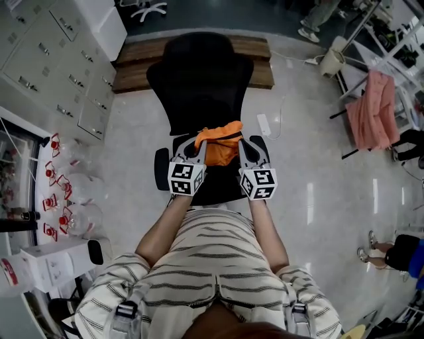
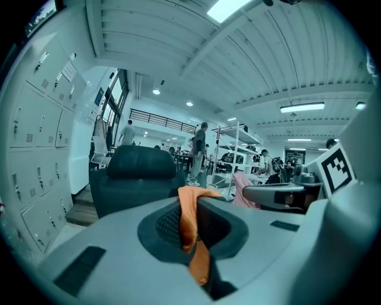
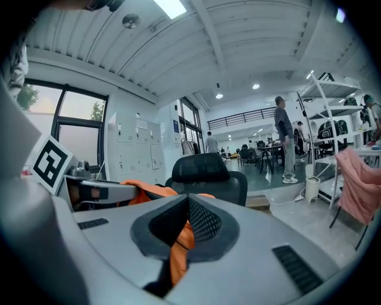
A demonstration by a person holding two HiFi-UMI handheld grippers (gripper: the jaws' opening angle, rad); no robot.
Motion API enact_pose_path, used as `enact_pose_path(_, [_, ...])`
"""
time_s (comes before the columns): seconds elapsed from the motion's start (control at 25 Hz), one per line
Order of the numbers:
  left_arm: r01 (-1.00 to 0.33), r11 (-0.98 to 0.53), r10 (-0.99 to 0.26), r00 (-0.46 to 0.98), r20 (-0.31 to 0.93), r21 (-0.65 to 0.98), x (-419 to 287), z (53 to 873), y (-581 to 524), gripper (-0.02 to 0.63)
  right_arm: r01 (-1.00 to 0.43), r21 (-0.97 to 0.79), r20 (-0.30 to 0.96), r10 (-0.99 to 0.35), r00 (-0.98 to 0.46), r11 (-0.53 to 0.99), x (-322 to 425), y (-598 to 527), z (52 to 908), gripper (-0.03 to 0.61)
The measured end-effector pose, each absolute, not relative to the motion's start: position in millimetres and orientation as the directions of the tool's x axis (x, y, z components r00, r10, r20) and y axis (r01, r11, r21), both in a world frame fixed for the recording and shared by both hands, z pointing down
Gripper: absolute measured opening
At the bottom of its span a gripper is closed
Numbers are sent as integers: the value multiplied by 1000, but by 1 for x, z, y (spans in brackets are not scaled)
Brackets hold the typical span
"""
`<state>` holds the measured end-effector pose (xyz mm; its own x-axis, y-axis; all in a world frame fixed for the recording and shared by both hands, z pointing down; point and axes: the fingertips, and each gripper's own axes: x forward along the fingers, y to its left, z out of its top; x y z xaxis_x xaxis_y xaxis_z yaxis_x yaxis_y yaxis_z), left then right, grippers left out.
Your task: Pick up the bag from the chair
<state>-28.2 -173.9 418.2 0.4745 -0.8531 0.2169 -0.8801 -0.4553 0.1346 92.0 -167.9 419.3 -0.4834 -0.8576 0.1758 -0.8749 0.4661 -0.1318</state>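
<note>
- Left tongs (image 2: pixel 190 214) are pressed together on one edge of the orange bag (image 1: pixel 222 144). The right tongs (image 3: pixel 184 217) pinch the opposite edge.
- The bag hangs stretched between both tongs over the seat of the black office chair (image 1: pixel 199 73). Clearance from the seat cannot be confirmed.
- Judgement: gripping both sides keeps the limp fabric level and controlled for lifting.

Bright ceiling lights (image 3: pixel 169 7) glare off the floor (image 1: pixel 310 195); fisheye edges darken.

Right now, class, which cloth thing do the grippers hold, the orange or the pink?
The orange bag, pinched at both sides; the pink cloth hangs far off, untouched.
</note>
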Motion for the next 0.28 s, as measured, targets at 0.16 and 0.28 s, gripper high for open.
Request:
enact_pose_path(0.16, [-879,-456,-854,476,209,138,-27,413,-173,29,-875,-133,177,-858,-483,465,92,-167,418,9])
enact_pose_path(0.28, [-880,-453,-858,474,200,141,-29,410,-170,29,-876,-135,177,-859,-481,463,93,-166,418,9])
